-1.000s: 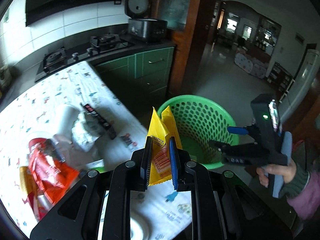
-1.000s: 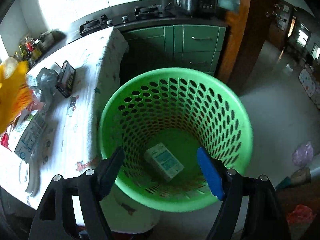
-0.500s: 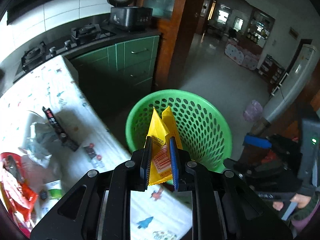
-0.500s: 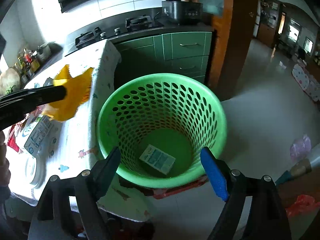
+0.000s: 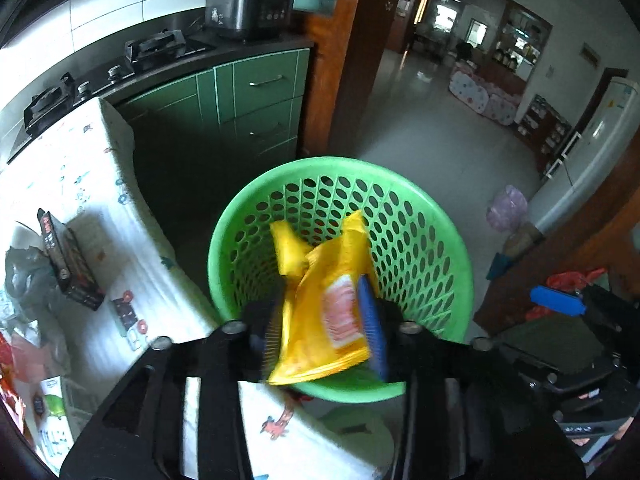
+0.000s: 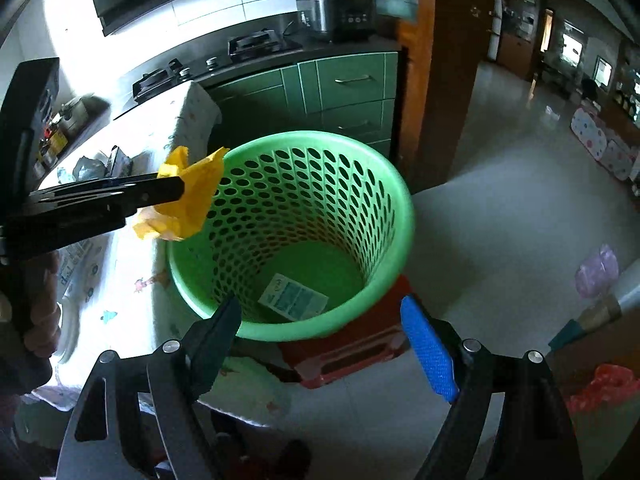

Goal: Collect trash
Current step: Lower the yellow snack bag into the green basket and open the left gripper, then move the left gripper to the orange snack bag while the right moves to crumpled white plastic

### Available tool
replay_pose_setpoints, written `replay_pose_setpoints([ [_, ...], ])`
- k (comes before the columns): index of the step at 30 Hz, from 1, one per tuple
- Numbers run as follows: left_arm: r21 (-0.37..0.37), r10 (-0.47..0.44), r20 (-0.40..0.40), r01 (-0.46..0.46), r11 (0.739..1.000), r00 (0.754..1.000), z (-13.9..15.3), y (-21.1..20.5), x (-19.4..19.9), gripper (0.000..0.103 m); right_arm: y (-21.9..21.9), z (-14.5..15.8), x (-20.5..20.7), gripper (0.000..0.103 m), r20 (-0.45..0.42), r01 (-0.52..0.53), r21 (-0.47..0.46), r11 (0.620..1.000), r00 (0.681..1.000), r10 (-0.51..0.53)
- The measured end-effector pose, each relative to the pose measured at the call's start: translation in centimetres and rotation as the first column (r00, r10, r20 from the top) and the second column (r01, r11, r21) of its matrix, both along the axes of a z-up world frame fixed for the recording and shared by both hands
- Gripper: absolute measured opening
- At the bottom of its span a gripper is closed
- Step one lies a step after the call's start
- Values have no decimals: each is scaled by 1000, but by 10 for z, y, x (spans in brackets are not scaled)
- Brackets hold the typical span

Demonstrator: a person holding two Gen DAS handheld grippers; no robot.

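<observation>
A yellow snack wrapper (image 5: pixel 316 344) hangs blurred and tilted between the fingers of my left gripper (image 5: pixel 318 312), whose jaws are opening; the pads no longer pinch it. It is over the near rim of the green perforated basket (image 5: pixel 460 248). In the right wrist view the left gripper (image 6: pixel 176 188) reaches in from the left with the wrapper (image 6: pixel 188 196) at the basket's (image 6: pixel 404 200) left rim. A small white-and-teal carton (image 6: pixel 294 298) lies on the basket floor. My right gripper (image 6: pixel 322 312) is in front of the basket; its jaws are opening, with nothing between them.
The basket stands on a red stool (image 6: pixel 344 352) beside a table with a patterned cloth (image 5: pixel 100 184). On the table lie a black box (image 5: pixel 68 264), crumpled plastic and red wrappers at the left edge. Green cabinets (image 5: pixel 248 108) and a wooden door post stand behind.
My left gripper has carried the yellow wrapper from the table side to over the basket rim, then spread its jaws; the wrapper has tilted loose. The right gripper has drawn back from the basket.
</observation>
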State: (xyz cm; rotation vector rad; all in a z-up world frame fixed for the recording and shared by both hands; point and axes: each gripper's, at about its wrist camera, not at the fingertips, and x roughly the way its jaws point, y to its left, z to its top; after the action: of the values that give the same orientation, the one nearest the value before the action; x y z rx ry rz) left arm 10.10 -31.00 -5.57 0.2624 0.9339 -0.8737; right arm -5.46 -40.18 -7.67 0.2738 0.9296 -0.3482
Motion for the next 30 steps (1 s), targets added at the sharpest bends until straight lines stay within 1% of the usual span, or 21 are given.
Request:
replay_pose_setpoints([
  [1,1,0,3,0,1000,1000,-1,-1,-1,48,-1,0,-1,82,0,2,0,1000,1000,-2],
  [3,-2,-8,2,8,1000,1000,-1,-2,0,49,-2,0,-3,82,2,6,-3,1000,1000,-6],
  [4,-3,-9,4,9,1000,1000,-1,-2,0,55,-3,0,-3,82,2,7,-1,1000,1000,-7],
  [6,-4,-7,13,7,1000,1000,0,-2,0,62,-5,0,-3,82,2,8,0,1000,1000,-8],
  [12,-10,13,24,-13,1000,1000,8,10,0,62,-1,2,0,83,13,-6,2,1000,1000,6],
  [17,-12,59,50,-58,998,997,19,33,2,62,9,7,6,85,31,-36,4,999,999,36],
  [24,-22,133,80,-132,991,988,34,76,5,62,36,15,24,85,57,-118,10,993,991,117],
  [30,-30,226,104,-224,974,969,44,124,10,62,63,23,41,85,78,-191,10,982,979,190],
])
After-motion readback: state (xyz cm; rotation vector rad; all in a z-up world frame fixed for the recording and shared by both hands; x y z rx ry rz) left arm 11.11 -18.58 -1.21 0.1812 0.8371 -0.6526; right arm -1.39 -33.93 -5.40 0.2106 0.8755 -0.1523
